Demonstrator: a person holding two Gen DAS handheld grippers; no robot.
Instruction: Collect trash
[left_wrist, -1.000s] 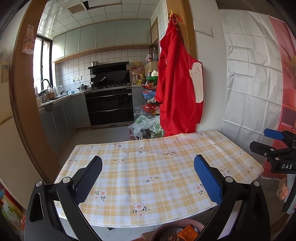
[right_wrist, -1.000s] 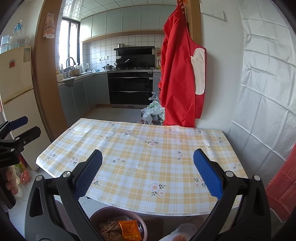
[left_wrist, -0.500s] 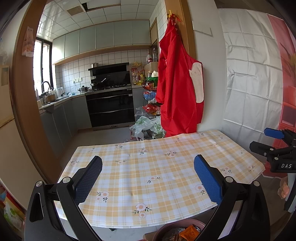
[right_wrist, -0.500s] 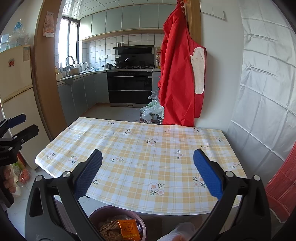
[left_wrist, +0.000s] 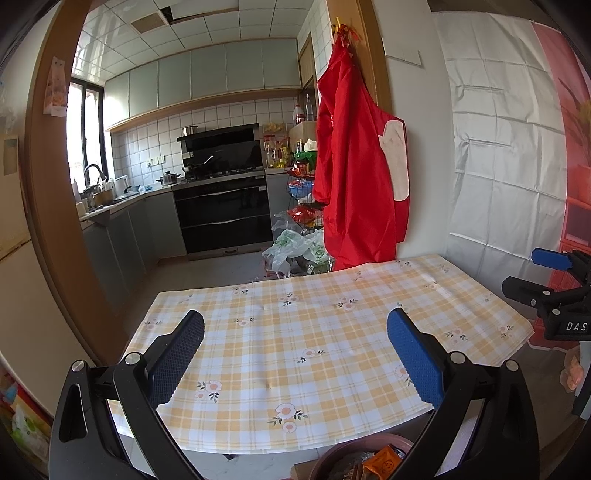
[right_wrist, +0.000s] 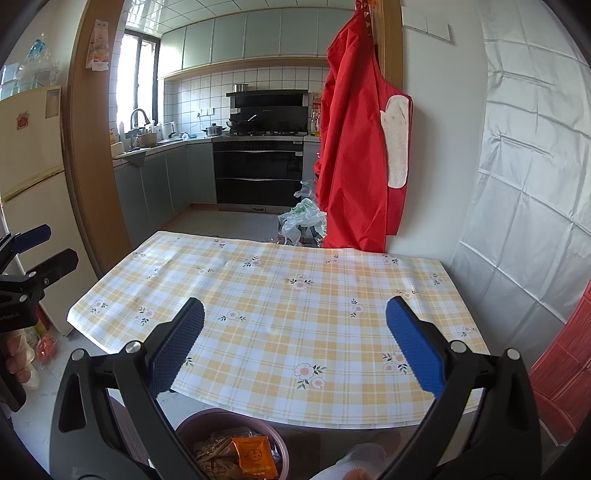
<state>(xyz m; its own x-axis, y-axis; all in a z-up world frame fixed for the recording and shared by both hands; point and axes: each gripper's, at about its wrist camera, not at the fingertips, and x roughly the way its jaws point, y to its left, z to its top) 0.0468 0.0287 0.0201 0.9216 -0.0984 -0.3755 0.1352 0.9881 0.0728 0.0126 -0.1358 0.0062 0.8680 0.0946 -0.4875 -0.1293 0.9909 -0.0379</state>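
The left gripper (left_wrist: 295, 347) and the right gripper (right_wrist: 294, 345) are hovering side by side over the table with the yellow-and-white checked floral cloth (right_wrist: 280, 295), each with blue-padded fingers spread wide and holding nothing. Below the table's near edge, a round maroon plastic bin (right_wrist: 207, 417) is holding wrappers, an orange snack packet (right_wrist: 255, 456) lying on top.

Daylight pours through the kitchen window (right_wrist: 135, 77) onto white wall tiles (right_wrist: 266, 79) and grey cabinets (right_wrist: 168, 177). A black oven (right_wrist: 258, 173) sits centre-back. A red apron (right_wrist: 360, 147) hangs by the wooden doorframe (right_wrist: 92, 147), and a checked cloth covers the bench (right_wrist: 295, 295).
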